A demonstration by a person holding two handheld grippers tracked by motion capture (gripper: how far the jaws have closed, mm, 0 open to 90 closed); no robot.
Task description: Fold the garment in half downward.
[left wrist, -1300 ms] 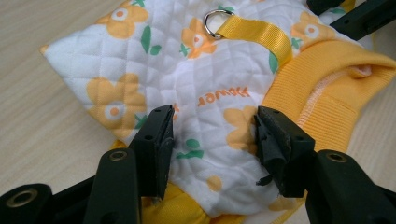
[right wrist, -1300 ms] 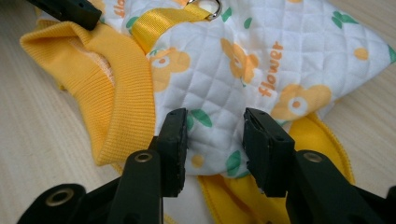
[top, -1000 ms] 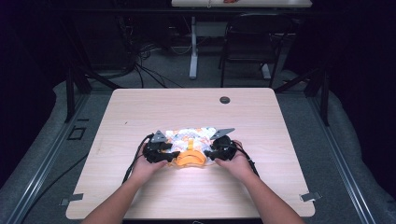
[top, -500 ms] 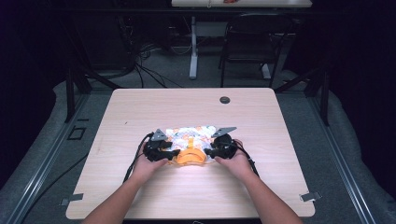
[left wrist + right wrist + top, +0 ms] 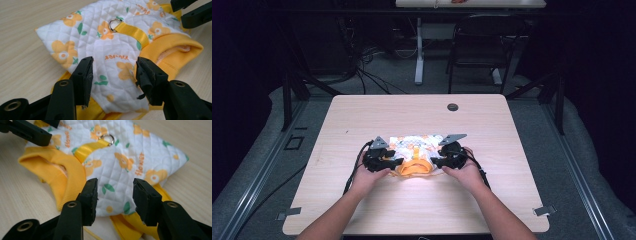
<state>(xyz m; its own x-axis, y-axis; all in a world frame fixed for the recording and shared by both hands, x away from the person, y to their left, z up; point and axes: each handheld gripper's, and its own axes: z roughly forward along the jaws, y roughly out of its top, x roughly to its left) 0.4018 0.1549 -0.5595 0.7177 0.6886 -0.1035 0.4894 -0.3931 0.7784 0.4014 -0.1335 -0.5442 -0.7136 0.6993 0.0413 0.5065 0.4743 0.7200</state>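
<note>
Garment (image 5: 110, 62) near edge behind open jaws

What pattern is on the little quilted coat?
The coat is white with orange flowers and green leaves, edged in yellow. The left gripper view shows it best.

A pale wooden table (image 5: 362, 125) stands on grey floor (image 5: 592, 165), a dark chair (image 5: 477, 50) behind it.

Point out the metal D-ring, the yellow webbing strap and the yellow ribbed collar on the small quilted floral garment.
Metal D-ring (image 5: 115, 24), left gripper view: on its curved wire.
Yellow webbing strap (image 5: 132, 32), left gripper view: mid-length, below the ring.
Yellow ribbed collar (image 5: 72, 178), right gripper view: on the outer ribbed band beside the opening.
</note>
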